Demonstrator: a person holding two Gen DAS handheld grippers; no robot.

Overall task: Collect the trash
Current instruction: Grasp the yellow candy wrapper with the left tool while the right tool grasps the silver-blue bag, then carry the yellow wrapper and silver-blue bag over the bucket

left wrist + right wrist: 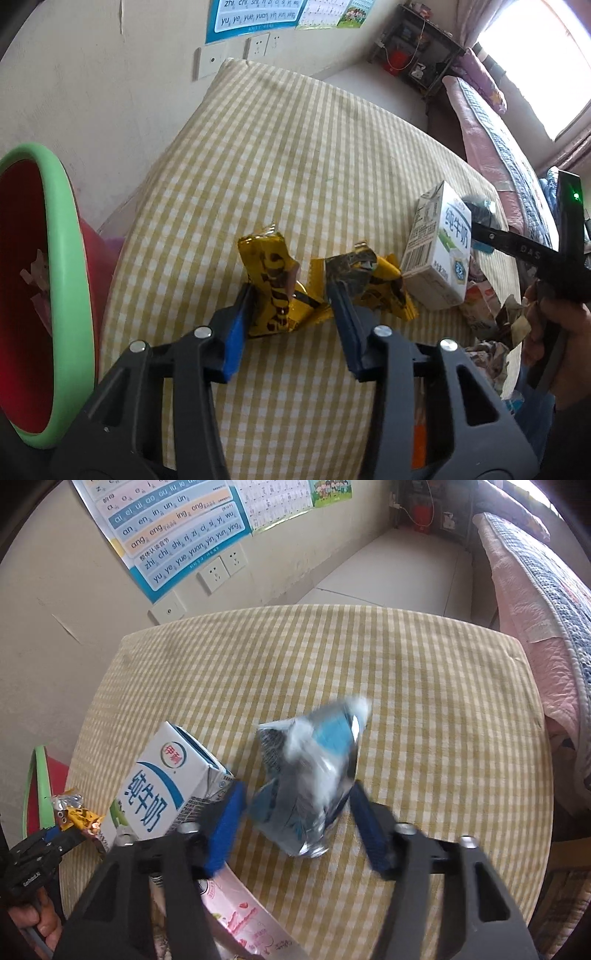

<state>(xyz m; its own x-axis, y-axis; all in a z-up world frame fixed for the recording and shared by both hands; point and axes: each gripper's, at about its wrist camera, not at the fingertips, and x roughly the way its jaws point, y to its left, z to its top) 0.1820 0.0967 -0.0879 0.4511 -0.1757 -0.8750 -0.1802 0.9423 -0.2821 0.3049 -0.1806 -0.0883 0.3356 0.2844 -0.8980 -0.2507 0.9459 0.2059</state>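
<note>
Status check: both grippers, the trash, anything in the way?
Left gripper shut on yellow wrapper. Right gripper around blue packet, contact unclear through blur. Milk carton close beside right's left finger. Bin at left.

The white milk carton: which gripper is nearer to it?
Right. The right gripper has one blue finger right beside the milk carton, around a silver-blue bag. The left gripper sits farther off, around a yellow wrapper.
</note>
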